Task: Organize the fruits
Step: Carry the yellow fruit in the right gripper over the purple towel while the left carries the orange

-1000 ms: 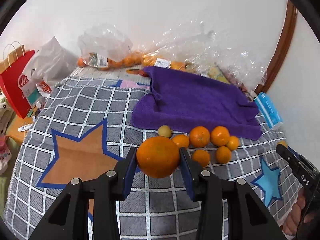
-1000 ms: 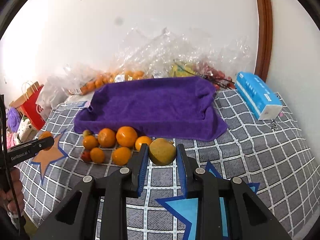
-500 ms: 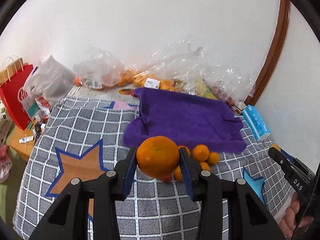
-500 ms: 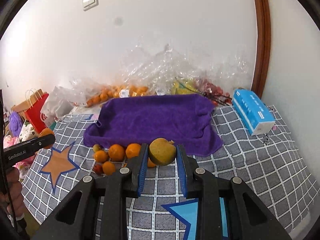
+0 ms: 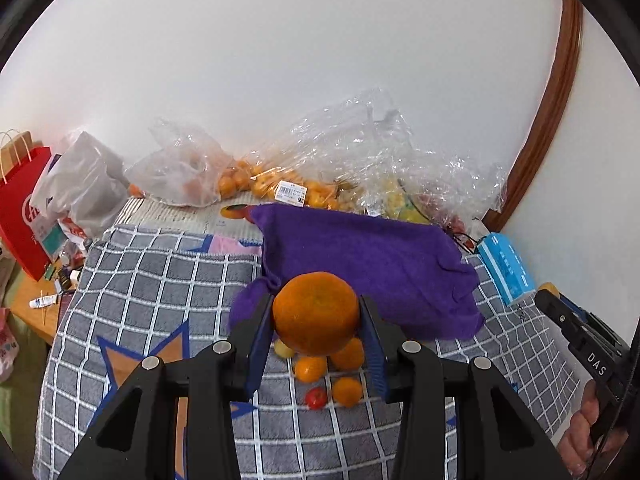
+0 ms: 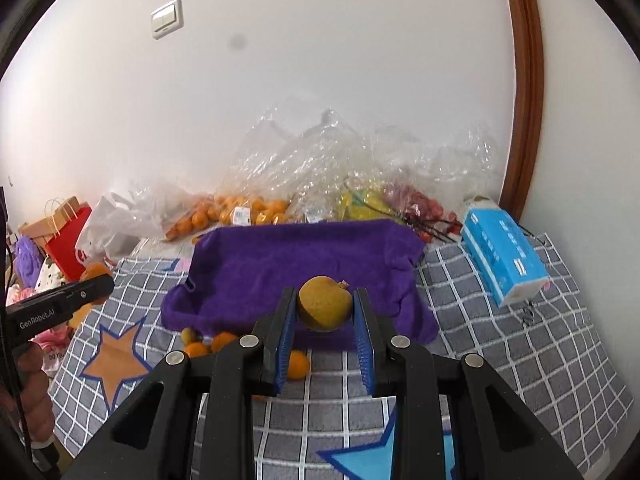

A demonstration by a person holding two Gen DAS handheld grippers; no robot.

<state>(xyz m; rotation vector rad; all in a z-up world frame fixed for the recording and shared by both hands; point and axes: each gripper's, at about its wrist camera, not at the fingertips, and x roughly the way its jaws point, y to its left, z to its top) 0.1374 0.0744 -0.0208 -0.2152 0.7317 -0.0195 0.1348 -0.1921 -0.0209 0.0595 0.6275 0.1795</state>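
Against wall, plastic bags (image 5: 320, 168) holding oranges (image 5: 236, 182)

The left gripper (image 5: 316, 312) is pointing downward at a slant, its blue pads pressing both sides of a large orange (image 5: 315, 313). The right gripper (image 6: 325, 305) is tilting down likewise, clamping a yellowish-brown fruit (image 6: 325, 303). A hand (image 5: 592, 428) is gripping the right gripper's handle.
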